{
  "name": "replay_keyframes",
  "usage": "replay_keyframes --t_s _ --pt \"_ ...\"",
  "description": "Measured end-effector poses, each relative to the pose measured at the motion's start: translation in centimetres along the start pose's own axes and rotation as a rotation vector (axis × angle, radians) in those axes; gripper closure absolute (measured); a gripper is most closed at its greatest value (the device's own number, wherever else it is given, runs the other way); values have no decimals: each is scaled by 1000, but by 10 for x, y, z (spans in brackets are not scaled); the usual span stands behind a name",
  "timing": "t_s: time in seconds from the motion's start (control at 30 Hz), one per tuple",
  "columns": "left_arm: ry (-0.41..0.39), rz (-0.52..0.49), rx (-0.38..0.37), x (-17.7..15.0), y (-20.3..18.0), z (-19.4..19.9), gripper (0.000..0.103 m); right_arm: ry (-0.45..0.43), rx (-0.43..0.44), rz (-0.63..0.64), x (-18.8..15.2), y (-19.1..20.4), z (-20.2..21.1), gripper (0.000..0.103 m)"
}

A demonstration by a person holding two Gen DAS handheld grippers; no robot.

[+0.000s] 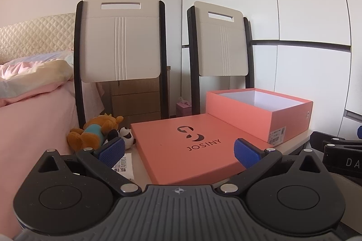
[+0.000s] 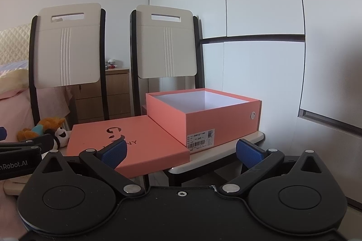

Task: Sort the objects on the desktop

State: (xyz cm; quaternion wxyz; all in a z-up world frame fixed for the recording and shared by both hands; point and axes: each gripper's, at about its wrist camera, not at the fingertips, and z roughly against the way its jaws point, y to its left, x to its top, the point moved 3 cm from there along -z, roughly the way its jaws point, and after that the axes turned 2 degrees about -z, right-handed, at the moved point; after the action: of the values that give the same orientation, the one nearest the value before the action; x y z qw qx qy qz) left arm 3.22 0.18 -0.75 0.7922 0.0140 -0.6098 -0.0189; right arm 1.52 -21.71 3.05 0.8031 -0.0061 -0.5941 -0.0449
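An open salmon shoebox (image 1: 260, 113) (image 2: 203, 116) with a white inside stands on the right chair seat. Its flat lid (image 1: 194, 146) (image 2: 126, 146), printed JOSINY, lies in front across both seats. A brown plush bear (image 1: 95, 131) (image 2: 43, 126) and a small panda plush (image 1: 125, 134) (image 2: 61, 135) lie on the left seat. A white packet (image 1: 123, 165) lies near my left fingertip. My left gripper (image 1: 179, 151) is open and empty just before the lid. My right gripper (image 2: 181, 152) is open and empty, in front of the box.
Two folding chairs (image 1: 120, 37) (image 2: 165, 41) stand against the wall. A pink bed (image 1: 29, 105) is on the left. A wooden drawer unit (image 2: 113, 91) stands behind the chairs. White wardrobe doors (image 2: 260, 37) are on the right.
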Motion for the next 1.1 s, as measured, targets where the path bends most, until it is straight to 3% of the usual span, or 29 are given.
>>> replay_keyframes --t_s 1.1 --pt "-14 0 0 -5 -4 2 0 -13 8 -6 -1 0 3 1"
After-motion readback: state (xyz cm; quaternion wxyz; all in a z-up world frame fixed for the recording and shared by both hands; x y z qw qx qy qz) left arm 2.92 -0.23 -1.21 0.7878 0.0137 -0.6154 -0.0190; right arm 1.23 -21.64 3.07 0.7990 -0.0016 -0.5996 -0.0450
